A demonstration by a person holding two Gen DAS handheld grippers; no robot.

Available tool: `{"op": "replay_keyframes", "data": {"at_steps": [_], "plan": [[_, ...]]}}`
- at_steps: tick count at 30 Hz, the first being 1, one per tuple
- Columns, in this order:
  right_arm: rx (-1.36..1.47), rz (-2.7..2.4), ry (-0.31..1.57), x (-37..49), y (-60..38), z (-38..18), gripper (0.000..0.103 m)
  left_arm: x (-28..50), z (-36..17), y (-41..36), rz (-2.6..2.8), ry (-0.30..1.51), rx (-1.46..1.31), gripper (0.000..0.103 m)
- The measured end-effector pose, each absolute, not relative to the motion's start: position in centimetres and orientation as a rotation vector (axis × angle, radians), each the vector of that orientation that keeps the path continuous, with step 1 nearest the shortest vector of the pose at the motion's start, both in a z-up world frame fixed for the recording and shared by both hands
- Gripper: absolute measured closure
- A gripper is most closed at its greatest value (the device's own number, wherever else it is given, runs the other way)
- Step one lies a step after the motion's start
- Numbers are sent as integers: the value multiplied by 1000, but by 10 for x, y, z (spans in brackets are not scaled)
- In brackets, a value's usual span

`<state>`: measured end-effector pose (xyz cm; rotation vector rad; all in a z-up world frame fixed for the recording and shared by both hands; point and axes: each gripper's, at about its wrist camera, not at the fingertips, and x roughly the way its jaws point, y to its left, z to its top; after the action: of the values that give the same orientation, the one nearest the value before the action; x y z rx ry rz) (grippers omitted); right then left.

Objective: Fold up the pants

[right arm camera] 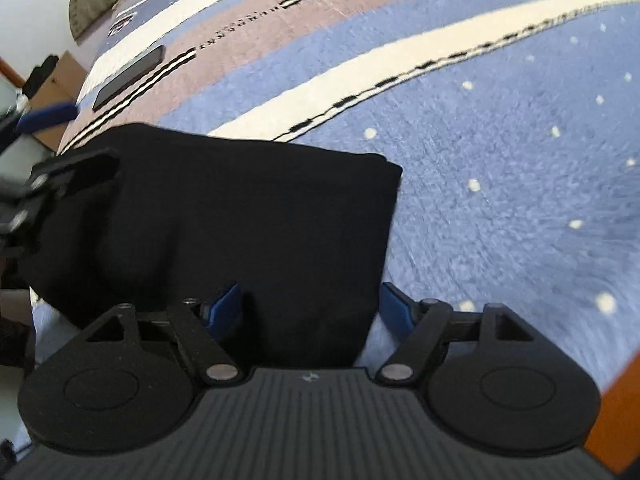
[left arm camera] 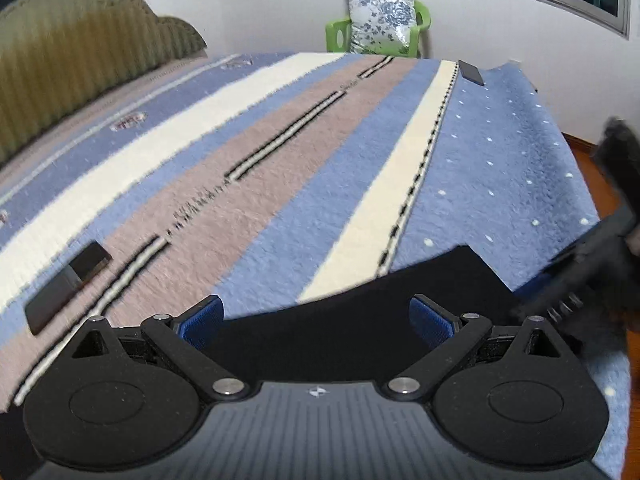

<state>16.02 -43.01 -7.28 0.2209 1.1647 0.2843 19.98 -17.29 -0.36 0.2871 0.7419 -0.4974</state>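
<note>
The pants lie as a compact black rectangle on the striped blanket of the bed, at its near edge, on the blue dotted band and partly over the cream stripe. From the flat, squared outline it is judged that the folding is nearly or fully done and that the step in hand is the final flattening and release.

The left claw is spread wide, with the cloth lying between and below its blue pads; nothing is gripped. The right claw is likewise spread, its pads straddling the near right corner of the bundle without pinching it.

To finish well, both claws should be lifted straight up and clear, so that no pad drags a layer and opens the fold. If a corner is seen to rise, it should be pressed down from above rather than pulled sideways. Motion blur is present in both views, so seams and the waistband cannot be told.

In the right wrist view the long axis of the bundle runs left to right, roughly along the near bed edge and across the stripes. Which end is the waist cannot be told.

A dark flat device lies on the blanket to the far left, well apart from the pants.
</note>
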Motion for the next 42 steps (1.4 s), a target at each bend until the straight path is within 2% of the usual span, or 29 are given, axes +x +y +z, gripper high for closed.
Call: {"op": "replay_keyframes", "data": {"at_steps": [3, 4, 5, 6, 7, 9, 14, 20, 24, 30, 42], "plan": [[319, 275, 1167, 168, -444, -91, 43, 198, -5, -165, -480, 733, 312, 3], [331, 280, 1153, 167, -446, -92, 58, 199, -4, -161, -459, 729, 310, 3], [350, 280, 1143, 164, -449, -90, 64, 200, -2, -157, -447, 728, 298, 3], [365, 282, 1131, 162, -452, -88, 79, 201, -1, -151, -440, 728, 275, 3], [378, 277, 1121, 159, -455, -86, 89, 201, 1, -143, -438, 731, 244, 3], [431, 260, 1091, 154, -460, -82, 93, 202, 3, -127, -432, 743, 190, 3], [510, 225, 989, 137, -454, -60, 95, 196, -1, -83, -354, 752, 174, 3], [556, 240, 900, 131, -426, -13, 95, 198, -36, -85, -303, 796, 447, 3], [563, 262, 860, 131, -401, 14, 95, 182, -46, -83, -272, 713, 577, 3], [580, 299, 812, 133, -362, 45, 95, 181, -24, -18, -218, 714, 357, 3], [531, 350, 821, 150, -265, 80, 95, 167, -4, 107, 35, 623, 206, 3]]}}
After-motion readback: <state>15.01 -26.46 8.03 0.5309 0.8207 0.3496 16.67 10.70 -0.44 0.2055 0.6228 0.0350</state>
